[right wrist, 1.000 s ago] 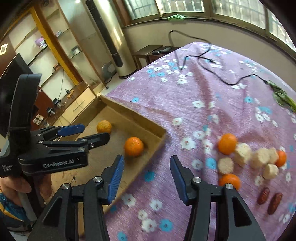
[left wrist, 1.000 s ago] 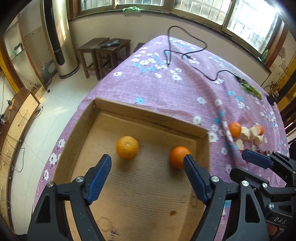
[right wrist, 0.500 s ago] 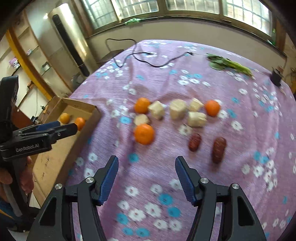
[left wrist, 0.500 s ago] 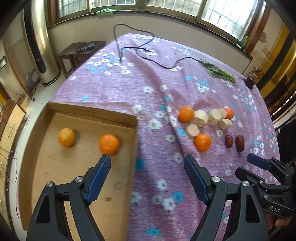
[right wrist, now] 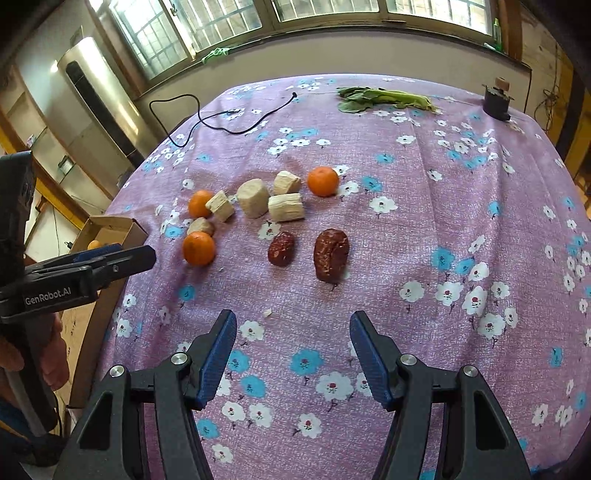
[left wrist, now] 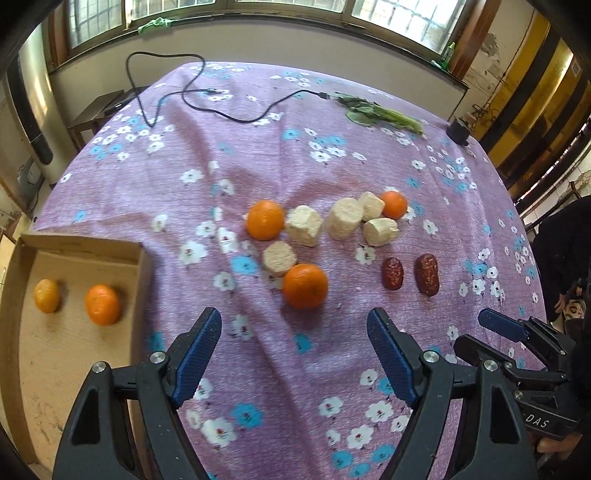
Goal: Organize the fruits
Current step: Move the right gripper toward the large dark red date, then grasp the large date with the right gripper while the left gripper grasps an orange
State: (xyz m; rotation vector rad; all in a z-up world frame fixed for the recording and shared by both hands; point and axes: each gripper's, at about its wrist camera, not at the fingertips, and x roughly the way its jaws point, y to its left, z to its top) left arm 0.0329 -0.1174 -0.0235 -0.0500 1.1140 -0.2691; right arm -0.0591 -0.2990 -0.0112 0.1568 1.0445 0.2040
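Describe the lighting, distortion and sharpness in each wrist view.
Left wrist view: bright daylight from the windows, soft shadows beside the oranges in the cardboard box; fisheye bows the table edges; fruit sharp. Right wrist view: same daylight, glare on the silver appliance; corners vignetted black; dates sharp.

Bright daylight enters through the row of barred windows (left wrist: 280, 7) along the top of both frames, where the panes are blown out white. It lies evenly on the purple flowered tablecloth (right wrist: 406, 229), with only soft, short shadows under the fruit. Fisheye distortion bends the edges, the corners vignette to black, and focus stays sharp.
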